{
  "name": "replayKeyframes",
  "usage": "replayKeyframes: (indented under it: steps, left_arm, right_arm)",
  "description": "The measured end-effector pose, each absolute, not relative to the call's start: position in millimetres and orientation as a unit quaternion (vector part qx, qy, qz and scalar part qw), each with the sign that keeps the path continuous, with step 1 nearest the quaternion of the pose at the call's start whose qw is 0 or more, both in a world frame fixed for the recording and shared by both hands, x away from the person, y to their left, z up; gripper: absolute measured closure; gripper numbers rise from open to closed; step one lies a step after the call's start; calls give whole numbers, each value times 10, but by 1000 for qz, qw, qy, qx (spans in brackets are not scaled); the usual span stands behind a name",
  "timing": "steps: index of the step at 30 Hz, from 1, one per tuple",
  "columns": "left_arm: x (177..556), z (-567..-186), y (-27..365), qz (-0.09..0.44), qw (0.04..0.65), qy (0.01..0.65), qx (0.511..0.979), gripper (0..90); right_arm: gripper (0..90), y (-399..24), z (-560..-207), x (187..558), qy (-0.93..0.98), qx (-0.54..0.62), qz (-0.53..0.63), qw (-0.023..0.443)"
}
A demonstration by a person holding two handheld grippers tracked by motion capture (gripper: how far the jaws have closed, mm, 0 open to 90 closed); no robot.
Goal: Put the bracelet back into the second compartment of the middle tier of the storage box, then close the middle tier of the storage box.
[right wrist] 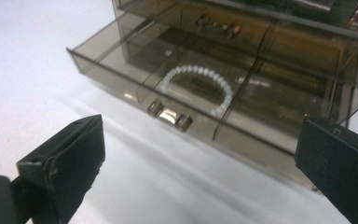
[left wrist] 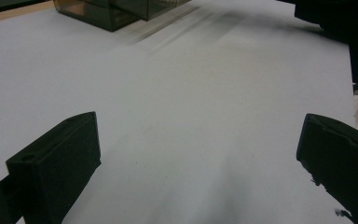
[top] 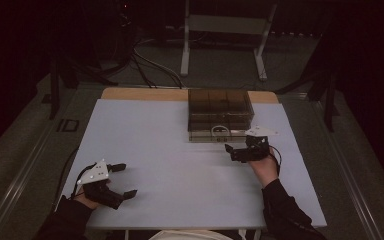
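The left claw [top: 125,180] sits low over the near left part of the bench [top: 170,165], jaws spread wide and holding nothing; ahead of it there is bare white surface, with the smoky drawer box [left wrist: 107,11] far off at the upper left of its own view. It looks parked there to stay out of the way while the other hand works

Moving right, the right claw [top: 233,151] rests on the bench just in front of the drawer box [top: 220,111], its jaws also wide apart and empty. Directly ahead of it the bottom drawer [right wrist: 135,77] is pulled out, and a white bead bracelet [right wrist: 198,88] lies curled in the middle compartment, just beyond the small metal handle [right wrist: 169,115] — that handle sits between the jaws' line of sight, slightly left of centre. The drawer being open with the bracelet inside suggests the job is either to close it by the handle or to lift the bracelet out; I cannot tell which. The claw is near the drawer front, not touching
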State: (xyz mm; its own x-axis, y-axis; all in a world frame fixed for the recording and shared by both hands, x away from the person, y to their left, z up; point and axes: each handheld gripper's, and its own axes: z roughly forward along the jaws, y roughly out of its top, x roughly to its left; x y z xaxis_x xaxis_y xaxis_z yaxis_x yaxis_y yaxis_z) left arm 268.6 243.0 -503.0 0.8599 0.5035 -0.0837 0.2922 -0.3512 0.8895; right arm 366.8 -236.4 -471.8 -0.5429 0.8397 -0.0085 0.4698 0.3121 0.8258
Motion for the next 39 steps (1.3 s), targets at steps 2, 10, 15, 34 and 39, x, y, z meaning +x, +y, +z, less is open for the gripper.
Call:
replayKeyframes:
  steps: [2, 10, 15, 34, 39]
  left_arm:
    - [2684, -5029, 2430, 103, 514, 243, 816, 10]
    - [2680, -5025, 2434, 104, 515, 243, 816, 10]
    - [2679, -5024, 2433, 104, 514, 242, 816, 10]
    - [2677, -5025, 2431, 105, 513, 243, 817, 10]
    - [2676, -5026, 2430, 105, 513, 243, 817, 10]
  right_arm:
    - [13, -2355, -4747, 3653, 780, 421, 403, 229]
    - [13, -2343, -4869, 3589, 785, 433, 384, 221]
    - [14, -2308, -4942, 3580, 792, 438, 363, 222]
    - [59, -2275, -5065, 3642, 801, 462, 318, 209]
    - [204, -2283, -5064, 3659, 798, 475, 300, 218]
